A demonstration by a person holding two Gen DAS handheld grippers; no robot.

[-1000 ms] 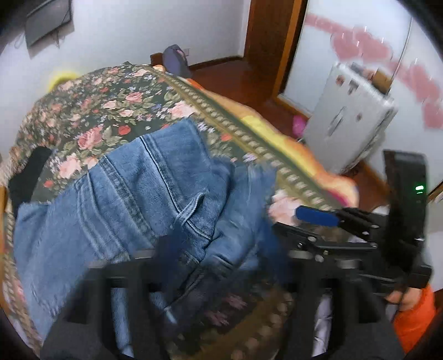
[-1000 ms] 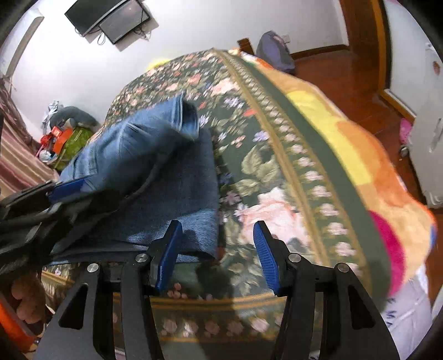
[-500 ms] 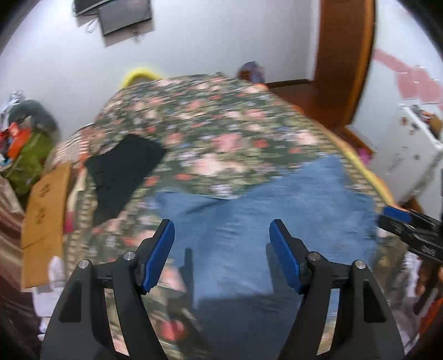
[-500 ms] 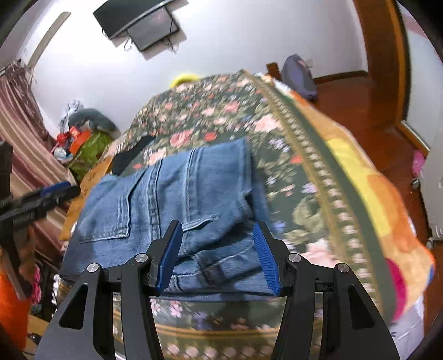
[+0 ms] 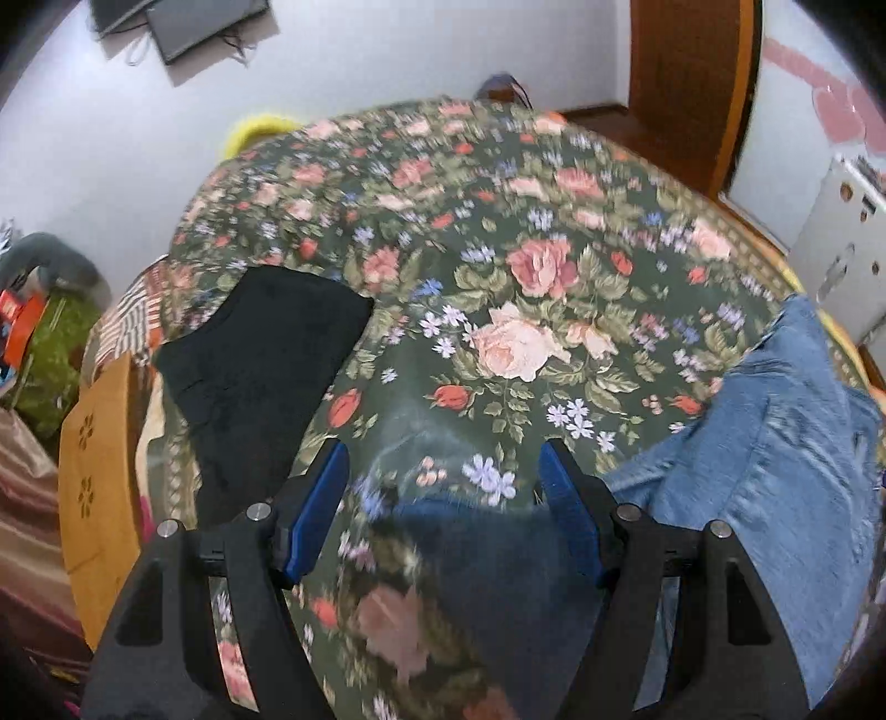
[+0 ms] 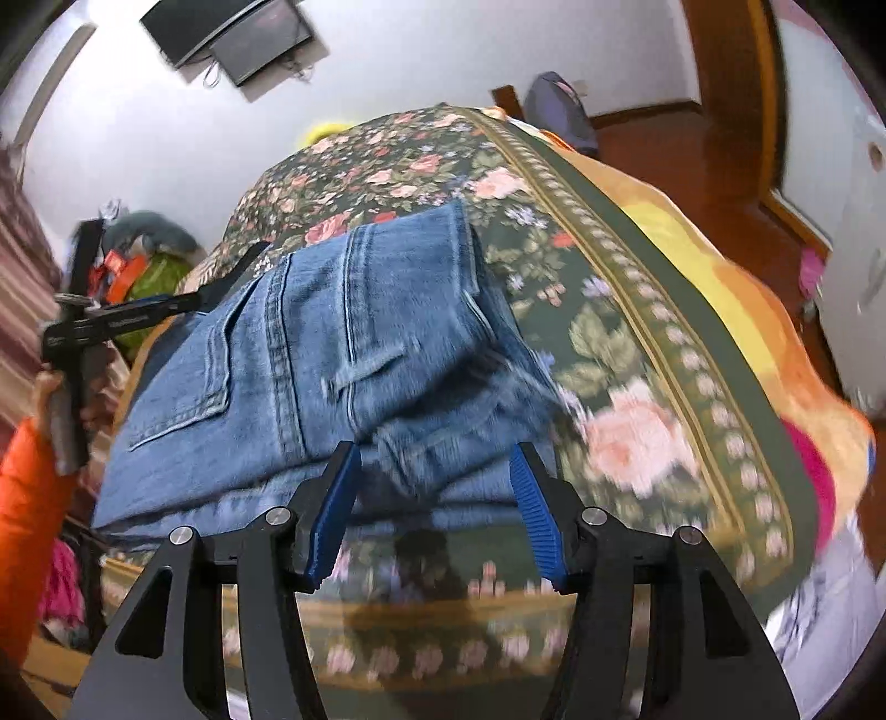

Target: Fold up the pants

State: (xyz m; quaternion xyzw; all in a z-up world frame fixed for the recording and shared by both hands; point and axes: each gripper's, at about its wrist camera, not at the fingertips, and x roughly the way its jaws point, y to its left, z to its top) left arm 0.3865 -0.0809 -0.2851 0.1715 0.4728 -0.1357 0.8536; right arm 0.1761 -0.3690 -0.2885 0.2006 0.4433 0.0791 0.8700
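Observation:
Blue jeans [image 6: 343, 343] lie folded on the floral blanket [image 6: 626, 332], back pocket up, close to the bed's front edge. My right gripper [image 6: 434, 498] hovers over their near edge. Its jaws are opening, and the pads touch no cloth. In the left wrist view the jeans [image 5: 775, 471] lie off to the right, with a shadowed denim edge low between the fingers. My left gripper [image 5: 443, 498] stands open above the blanket [image 5: 520, 310], holding nothing. The right wrist view also shows the left gripper [image 6: 122, 321] at the far left, held by a hand in an orange sleeve.
A black garment [image 5: 260, 354] lies on the blanket's left side, beside a brown cardboard box [image 5: 94, 471]. Screens [image 6: 238, 33] hang on the far wall. A wooden door [image 5: 686, 83] and a white cabinet [image 5: 836, 249] stand to the right. A backpack [image 6: 559, 111] sits on the floor beyond the bed.
My left gripper has swung left, off the jeans, and now hangs over bare blanket. The jeans now lie flat and folded. My right gripper has shifted from the blanket over to their near edge.

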